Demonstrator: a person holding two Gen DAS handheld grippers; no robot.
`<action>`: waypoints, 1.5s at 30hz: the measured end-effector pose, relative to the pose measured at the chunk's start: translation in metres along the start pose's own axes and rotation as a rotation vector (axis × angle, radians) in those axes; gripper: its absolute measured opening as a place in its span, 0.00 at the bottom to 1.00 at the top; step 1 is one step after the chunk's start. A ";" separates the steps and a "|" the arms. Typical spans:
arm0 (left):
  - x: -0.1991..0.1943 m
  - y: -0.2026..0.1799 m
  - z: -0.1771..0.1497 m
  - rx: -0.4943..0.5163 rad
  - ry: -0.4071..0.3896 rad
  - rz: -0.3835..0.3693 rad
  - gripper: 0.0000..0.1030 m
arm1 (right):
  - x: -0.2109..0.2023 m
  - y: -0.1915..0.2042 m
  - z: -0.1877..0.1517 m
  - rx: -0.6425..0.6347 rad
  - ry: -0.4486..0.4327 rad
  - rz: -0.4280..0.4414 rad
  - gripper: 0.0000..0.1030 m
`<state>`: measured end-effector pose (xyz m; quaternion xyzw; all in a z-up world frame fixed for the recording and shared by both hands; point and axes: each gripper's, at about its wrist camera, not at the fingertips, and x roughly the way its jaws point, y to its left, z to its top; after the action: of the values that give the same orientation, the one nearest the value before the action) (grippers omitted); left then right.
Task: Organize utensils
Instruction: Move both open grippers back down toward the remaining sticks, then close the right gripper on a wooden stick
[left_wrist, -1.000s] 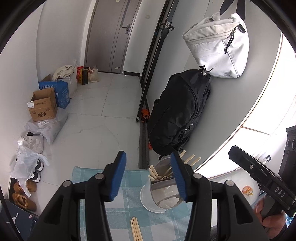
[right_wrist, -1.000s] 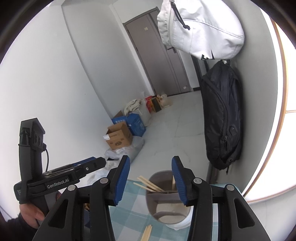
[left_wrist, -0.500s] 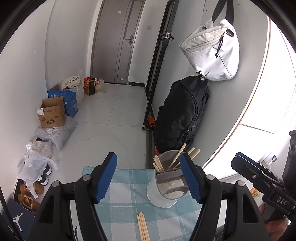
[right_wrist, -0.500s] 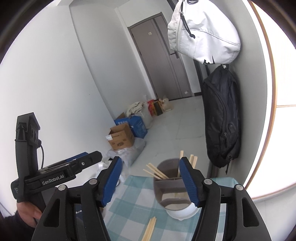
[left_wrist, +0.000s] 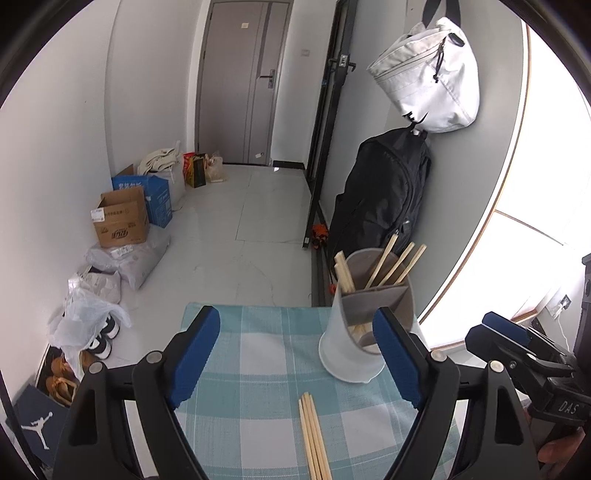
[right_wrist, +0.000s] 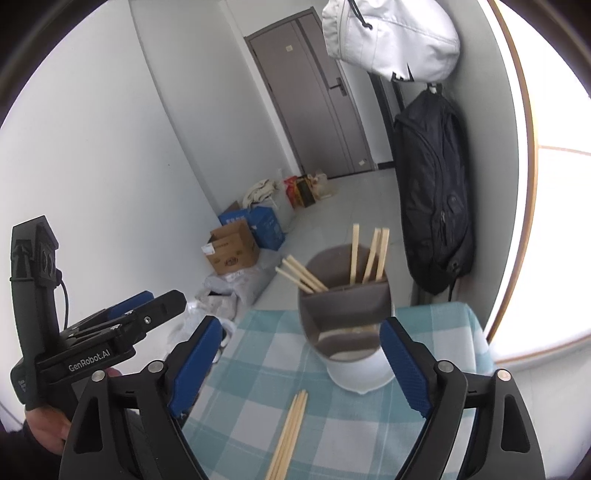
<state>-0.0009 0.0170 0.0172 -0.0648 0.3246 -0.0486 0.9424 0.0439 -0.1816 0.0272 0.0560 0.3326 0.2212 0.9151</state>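
Loose chopsticks (left_wrist: 314, 435): a tight bundle flat on the checked cloth (left_wrist: 258, 369) over the tabletop, at the near edge, just short of the holder (left_wrist: 364, 325). Long axis runs near-to-far, tips toward the holder, slightly angled in each view. The holder is a white cup with a grey divided insert, standing upright at the far right of the cloth; it already has chopsticks in two compartments, one set leaning left, the other upright to right-leaning. Left tool (left_wrist: 295, 354): jaws wide apart, nothing between the pads, bundle lying below and just right of its centreline, holder right beside its right finger. Right tool (right_wrist: 299, 363): also wide apart and empty, bundle below and close to its centreline, holder just ahead on the right. Key relation: the bundle lies roughly along each tool's pointing line, so the pads would close across its short side without a wrist roll; the right tool looks marginally better centred, but neither is clearly nearer. The bundle's near end is out of frame. Versus a second ago: both tools' jaws have just been opening from about half shut, with nothing in them. Both views now show much more of the cloth and bundle, and the holder sits clear ahead rather than framed between the pads. Judgement: pick-up approach, no contact yet.
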 end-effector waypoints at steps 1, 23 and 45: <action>0.002 0.003 -0.004 -0.009 0.006 0.003 0.79 | 0.002 0.000 -0.004 -0.004 0.005 -0.003 0.89; 0.047 0.068 -0.057 -0.163 0.168 0.110 0.79 | 0.127 0.013 -0.091 -0.132 0.443 -0.104 0.59; 0.046 0.098 -0.059 -0.245 0.196 0.107 0.79 | 0.174 0.024 -0.111 -0.229 0.577 -0.219 0.28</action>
<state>0.0037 0.1027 -0.0722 -0.1566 0.4216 0.0355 0.8925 0.0835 -0.0880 -0.1546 -0.1485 0.5550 0.1642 0.8018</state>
